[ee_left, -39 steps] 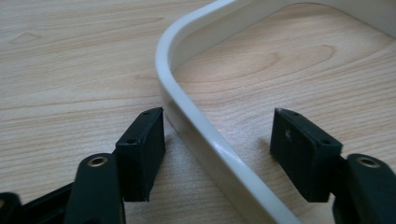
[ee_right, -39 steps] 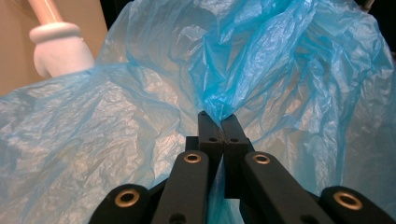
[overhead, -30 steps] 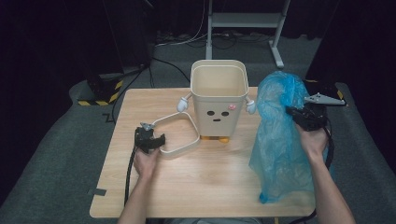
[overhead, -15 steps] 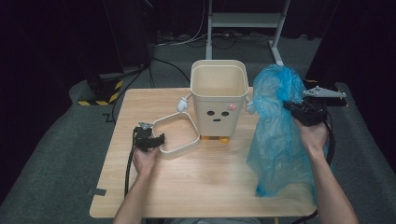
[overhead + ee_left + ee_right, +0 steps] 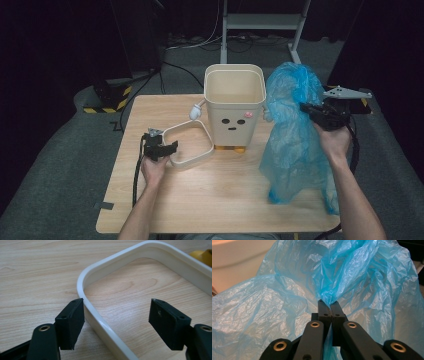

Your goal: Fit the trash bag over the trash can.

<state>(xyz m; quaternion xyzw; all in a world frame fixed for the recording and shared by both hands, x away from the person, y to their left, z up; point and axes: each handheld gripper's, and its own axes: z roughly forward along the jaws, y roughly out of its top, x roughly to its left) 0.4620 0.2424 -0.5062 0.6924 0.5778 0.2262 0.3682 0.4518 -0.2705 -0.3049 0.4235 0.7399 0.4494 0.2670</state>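
Note:
A cream bin (image 5: 234, 107) with a drawn face stands at the middle back of the wooden table (image 5: 220, 200). Its loose cream rim ring (image 5: 197, 159) lies flat to the bin's left. My left gripper (image 5: 165, 149) is at the ring's near corner. In the left gripper view the ring's edge (image 5: 100, 322) runs between the jaws of that gripper (image 5: 116, 302), which have just been opening; one pad is beside the edge, the other well apart. My right gripper (image 5: 306, 107) is shut on a gathered fold of a blue plastic bag (image 5: 295, 135), which hangs down to the table. The right gripper view shows the closed tips (image 5: 328, 302) pinching the bag (image 5: 274, 305).
The bin stands on small yellow feet (image 5: 230, 148), with a white arm knob (image 5: 195, 114) on its left side. Behind the table are a white stand (image 5: 260, 22), floor cables and a yellow-black striped block (image 5: 107, 100). The table's near half is bare wood.
My right hand has lifted the bag higher and slightly toward the bin, so the bag hangs longer. The left hand has stayed at the ring's corner.

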